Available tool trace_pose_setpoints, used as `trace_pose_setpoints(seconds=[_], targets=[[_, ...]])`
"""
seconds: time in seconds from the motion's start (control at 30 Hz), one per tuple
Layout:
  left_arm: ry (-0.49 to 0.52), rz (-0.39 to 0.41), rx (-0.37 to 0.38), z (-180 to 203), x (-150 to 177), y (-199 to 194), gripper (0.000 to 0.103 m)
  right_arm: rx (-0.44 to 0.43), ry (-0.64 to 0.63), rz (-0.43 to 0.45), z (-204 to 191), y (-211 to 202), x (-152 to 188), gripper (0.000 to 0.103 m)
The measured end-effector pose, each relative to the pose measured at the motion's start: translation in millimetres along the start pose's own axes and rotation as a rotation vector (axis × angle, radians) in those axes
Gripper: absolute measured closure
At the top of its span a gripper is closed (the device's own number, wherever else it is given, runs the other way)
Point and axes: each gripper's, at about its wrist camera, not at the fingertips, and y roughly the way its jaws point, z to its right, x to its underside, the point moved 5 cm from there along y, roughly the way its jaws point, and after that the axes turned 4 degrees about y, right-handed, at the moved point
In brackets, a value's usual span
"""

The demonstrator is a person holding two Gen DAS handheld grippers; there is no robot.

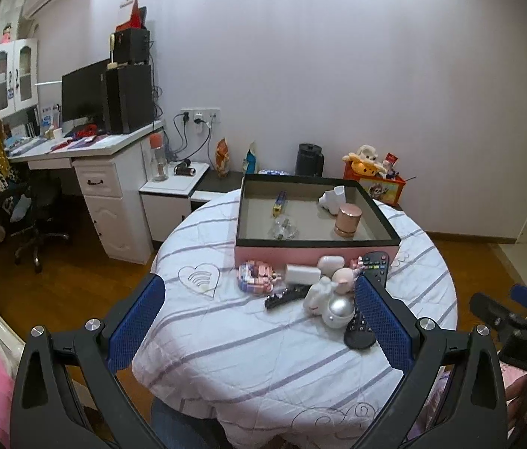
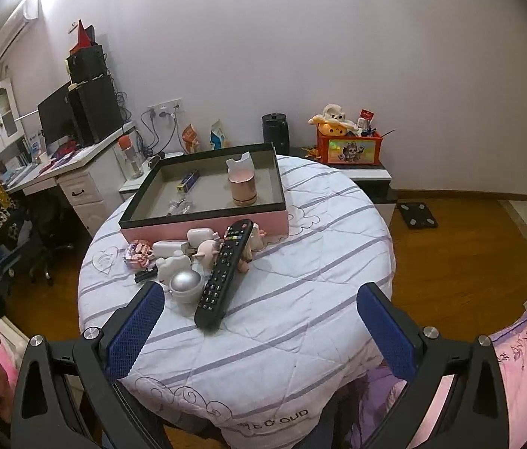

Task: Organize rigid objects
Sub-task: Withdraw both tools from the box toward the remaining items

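Observation:
A pink box with a black rim (image 1: 315, 255) (image 2: 203, 229) stands at the back of the round table. It holds a rose-gold cylinder (image 1: 347, 220) (image 2: 242, 189), a white piece (image 1: 332, 198), a small blue item (image 1: 279, 202) and a clear glass item (image 1: 284, 230). In front of it lies a pile: black remote (image 2: 226, 273) (image 1: 373, 262), silver-domed white figure (image 1: 328, 305) (image 2: 186, 284), pink block toy (image 1: 254, 277) (image 2: 138, 252), white charger (image 1: 302, 275), earbud case (image 1: 330, 263), black clip (image 1: 285, 297). My left gripper (image 1: 261, 321) hangs open just before the pile. My right gripper (image 2: 261, 325) is open over the cloth, right of the remote's near end.
The striped cloth (image 2: 300, 262) drapes over the table edge. A white desk (image 1: 106, 172) and an office chair (image 1: 35, 220) stand to the left. Behind the table a low cabinet carries a red toy box (image 2: 349, 147). A black scale (image 2: 416, 215) lies on the wooden floor.

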Motion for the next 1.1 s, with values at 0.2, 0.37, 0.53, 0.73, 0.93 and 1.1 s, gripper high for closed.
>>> trace_pose_setpoints(seconds=[0.2,0.37,0.53,0.73,0.93,1.1], targets=[[-0.007,-0.003,-0.003,-3,3,-2,0.000,-0.007,0.001,-0.006,-3,-1,4,0.000],[-0.017,-0.021,-0.002,-7,8,3,0.000,-0.006,-0.005,-0.020,-6,3,6,0.000],[-0.021,-0.042,0.002,-8,12,11,0.000,-0.003,-0.007,-0.039,-8,11,7,0.000],[-0.023,-0.077,0.013,-7,19,27,0.001,-0.002,-0.012,-0.066,-11,25,9,0.000],[-0.012,-0.133,0.023,-4,28,53,0.000,-0.011,-0.008,-0.112,-12,49,11,0.000],[-0.019,-0.190,0.019,-7,37,82,0.001,-0.024,-0.003,-0.156,-12,74,11,0.000]])
